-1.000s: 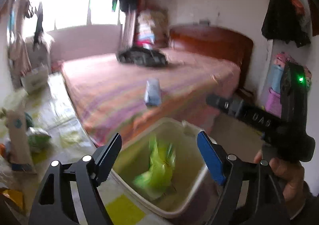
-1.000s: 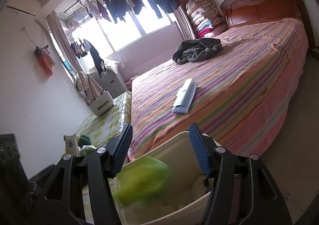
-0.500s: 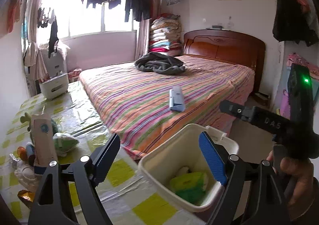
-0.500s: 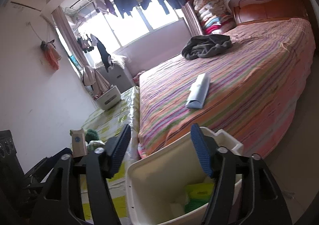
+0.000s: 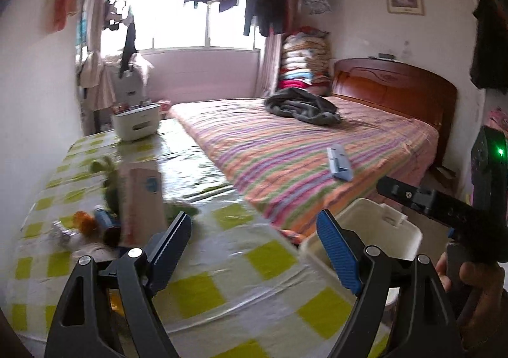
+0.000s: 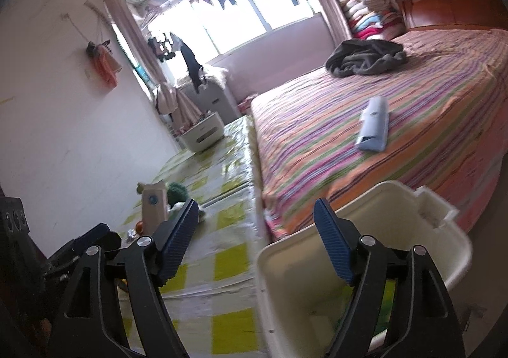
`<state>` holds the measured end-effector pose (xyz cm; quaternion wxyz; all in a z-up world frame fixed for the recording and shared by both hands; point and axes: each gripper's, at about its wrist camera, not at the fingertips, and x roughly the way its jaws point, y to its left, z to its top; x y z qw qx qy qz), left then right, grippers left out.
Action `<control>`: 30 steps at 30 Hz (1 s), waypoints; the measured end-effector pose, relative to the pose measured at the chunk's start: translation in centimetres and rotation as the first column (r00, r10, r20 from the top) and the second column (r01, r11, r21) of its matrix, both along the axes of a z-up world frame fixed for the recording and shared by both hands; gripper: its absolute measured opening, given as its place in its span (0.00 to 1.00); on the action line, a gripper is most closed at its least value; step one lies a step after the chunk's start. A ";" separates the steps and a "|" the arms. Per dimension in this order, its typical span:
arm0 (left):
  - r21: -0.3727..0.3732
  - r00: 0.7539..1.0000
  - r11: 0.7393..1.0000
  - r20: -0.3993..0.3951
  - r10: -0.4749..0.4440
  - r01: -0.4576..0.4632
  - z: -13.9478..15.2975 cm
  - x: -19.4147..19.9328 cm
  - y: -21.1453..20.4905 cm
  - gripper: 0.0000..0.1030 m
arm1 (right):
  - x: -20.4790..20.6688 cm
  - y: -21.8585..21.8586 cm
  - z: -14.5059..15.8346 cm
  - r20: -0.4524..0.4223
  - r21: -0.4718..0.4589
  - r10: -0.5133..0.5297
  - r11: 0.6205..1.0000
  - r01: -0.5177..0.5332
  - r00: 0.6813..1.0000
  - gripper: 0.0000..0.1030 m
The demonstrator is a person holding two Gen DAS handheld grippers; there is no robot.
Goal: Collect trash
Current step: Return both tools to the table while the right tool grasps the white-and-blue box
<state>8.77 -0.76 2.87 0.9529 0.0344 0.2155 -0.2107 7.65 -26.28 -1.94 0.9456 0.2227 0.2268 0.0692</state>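
Both grippers, left (image 5: 254,239) and right (image 6: 255,228), are standing wide open and empty; the right jaws have just been opening. We are seeing the bin (image 6: 358,266) just beside the table (image 5: 222,291). Reaching for the clutter (image 5: 92,228), we risk tipping the carton (image 5: 143,196). A bed (image 5: 285,148) is filling the room.

bed (image 5: 285,151): grey garment (image 5: 301,105) near headboard, blue packet (image 5: 339,164) near foot edge | table (image 5: 222,262): white box (image 5: 136,121) at far edge

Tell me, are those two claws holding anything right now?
No. The left claw and the right claw both stand open with nothing between their pads; the right one's jaws have just been opening.
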 end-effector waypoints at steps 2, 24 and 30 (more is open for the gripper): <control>-0.012 0.999 0.999 -0.003 0.032 -0.032 0.1 0.2 1.7 0.77 | 0.4 1.0 -0.2 -0.007 -0.003 0.020 1.000 -0.020 1.000 0.72; -0.076 0.966 0.966 -0.097 0.241 -0.249 -1.8 2.0 15.3 0.77 | 9.3 15.7 -1.3 -0.110 -0.021 0.325 0.944 -0.329 0.939 0.72; -0.074 0.958 0.959 -0.112 0.264 -0.273 -2.3 2.1 16.8 0.76 | 12.5 18.9 -2.0 -0.146 0.008 0.378 0.925 -0.381 0.914 0.72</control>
